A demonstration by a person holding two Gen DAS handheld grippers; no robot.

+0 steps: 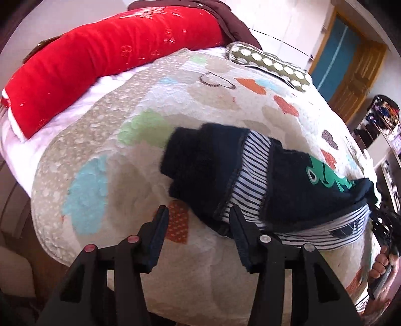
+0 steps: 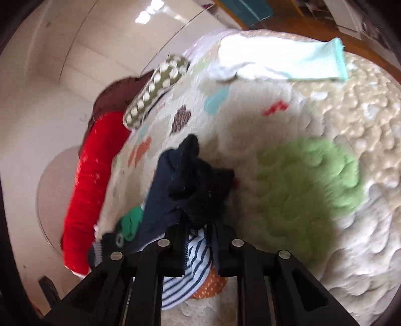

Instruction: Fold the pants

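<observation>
The pants [image 1: 250, 173] are small and dark navy, with a striped lining and a green dinosaur patch. They lie bunched on a patterned quilt [image 1: 120, 155]. My left gripper [image 1: 199, 213] is open and empty, its fingers just above the quilt at the near edge of the pants. In the right wrist view, my right gripper [image 2: 198, 225] is shut on the pants [image 2: 185, 180], pinching the navy cloth and striped lining and holding it lifted off the quilt [image 2: 313, 238]. The right gripper and the hand holding it also show at the right edge of the left wrist view [image 1: 383, 225].
A red bolster [image 1: 100, 62] and a dark brown cloth [image 1: 225, 22] lie along the far side of the bed. A dotted olive pouch [image 1: 270, 62] lies near the far corner. A white and mint garment [image 2: 275, 60] lies on the quilt beyond the pants.
</observation>
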